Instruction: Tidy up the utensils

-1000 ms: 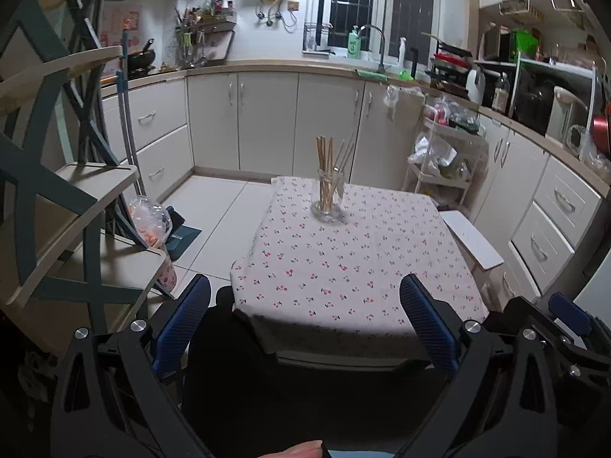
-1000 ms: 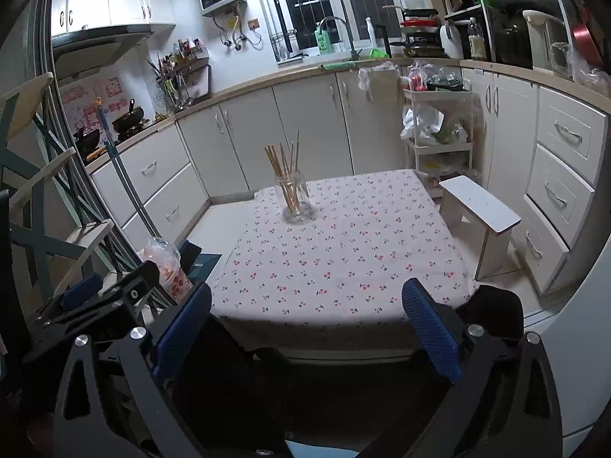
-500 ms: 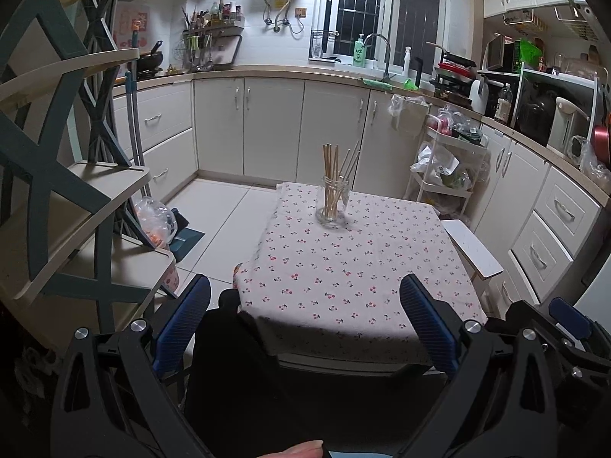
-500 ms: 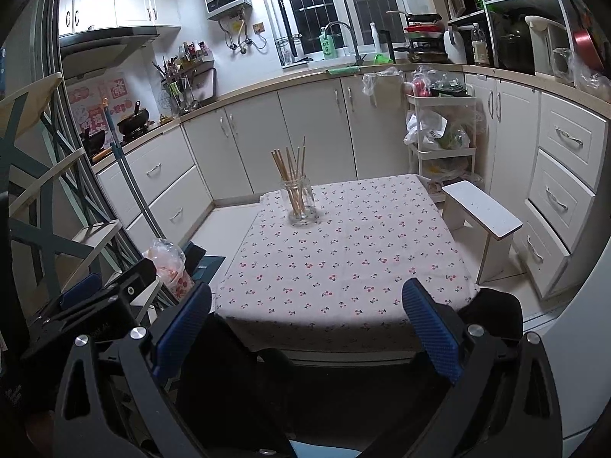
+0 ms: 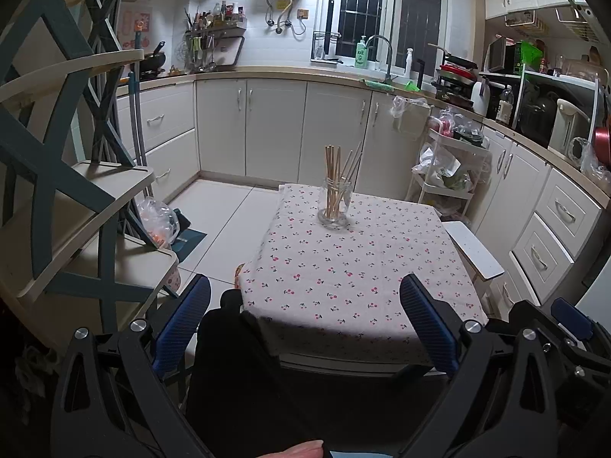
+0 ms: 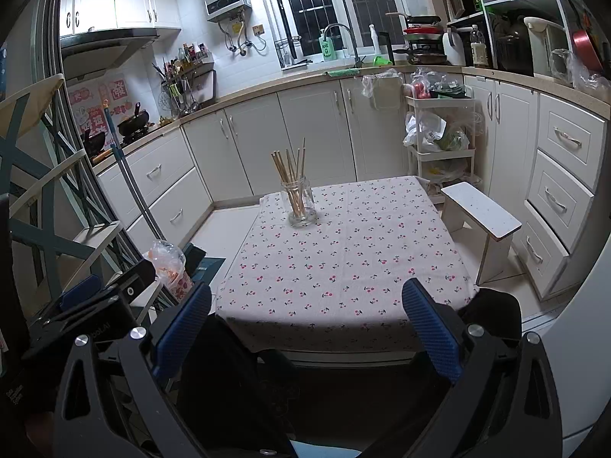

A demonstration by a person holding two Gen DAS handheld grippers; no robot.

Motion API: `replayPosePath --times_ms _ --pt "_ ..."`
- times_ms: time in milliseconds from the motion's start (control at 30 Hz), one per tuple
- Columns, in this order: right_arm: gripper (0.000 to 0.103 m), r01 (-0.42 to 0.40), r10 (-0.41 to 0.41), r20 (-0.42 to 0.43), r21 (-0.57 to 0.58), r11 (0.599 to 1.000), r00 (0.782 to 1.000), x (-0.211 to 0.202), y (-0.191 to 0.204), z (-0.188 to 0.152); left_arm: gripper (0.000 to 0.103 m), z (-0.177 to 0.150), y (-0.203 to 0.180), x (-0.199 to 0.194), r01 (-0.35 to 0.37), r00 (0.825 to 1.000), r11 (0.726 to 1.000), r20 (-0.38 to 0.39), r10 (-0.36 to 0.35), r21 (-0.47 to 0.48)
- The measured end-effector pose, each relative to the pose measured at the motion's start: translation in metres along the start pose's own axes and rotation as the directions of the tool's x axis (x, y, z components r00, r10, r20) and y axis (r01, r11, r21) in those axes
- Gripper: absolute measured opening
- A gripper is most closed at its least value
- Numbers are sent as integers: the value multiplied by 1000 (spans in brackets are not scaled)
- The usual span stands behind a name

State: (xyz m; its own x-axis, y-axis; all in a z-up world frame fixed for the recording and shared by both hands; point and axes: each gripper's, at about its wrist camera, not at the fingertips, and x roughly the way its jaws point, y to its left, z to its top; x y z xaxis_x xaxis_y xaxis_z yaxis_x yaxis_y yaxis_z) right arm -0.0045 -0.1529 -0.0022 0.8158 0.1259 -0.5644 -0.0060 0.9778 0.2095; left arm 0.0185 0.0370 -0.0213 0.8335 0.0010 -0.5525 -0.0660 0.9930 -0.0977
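Nearest to us, our left gripper (image 5: pixel 304 307) is spread wide with nothing between its blue pads (image 5: pixel 182 322), held low before the near edge of the table (image 5: pixel 382 324). Our right gripper (image 6: pixel 305 311) is likewise wide apart and empty, just off the same edge. Beyond them we see the cherry-print tablecloth (image 6: pixel 343 259), bare across its near half. Toward the far side stands a clear glass jar (image 5: pixel 335 206), upright, with a bundle of wooden chopsticks (image 5: pixel 333 175) standing in it and fanning out above the rim. To the right of the table sits a small white stool (image 6: pixel 482 213). Farthest back, white cabinets (image 6: pixel 313 133) line the wall under the sink faucet (image 6: pixel 343 38)
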Motion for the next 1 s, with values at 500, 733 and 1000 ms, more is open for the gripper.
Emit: replayPosePath --times_ms 500,733,1000 --pt "96 0 0 -2 1 1000 1000 0 2 -2 95 0 2 0 -1 1000 1000 -1 1 2" --pt "96 0 0 -3 1 1000 1000 0 2 -2 95 0 1 0 -1 1000 1000 -3 1 1" --pt "96 -1 1 -6 1 1000 1000 0 8 -8 95 -1 2 0 -1 1000 1000 -4 1 1"
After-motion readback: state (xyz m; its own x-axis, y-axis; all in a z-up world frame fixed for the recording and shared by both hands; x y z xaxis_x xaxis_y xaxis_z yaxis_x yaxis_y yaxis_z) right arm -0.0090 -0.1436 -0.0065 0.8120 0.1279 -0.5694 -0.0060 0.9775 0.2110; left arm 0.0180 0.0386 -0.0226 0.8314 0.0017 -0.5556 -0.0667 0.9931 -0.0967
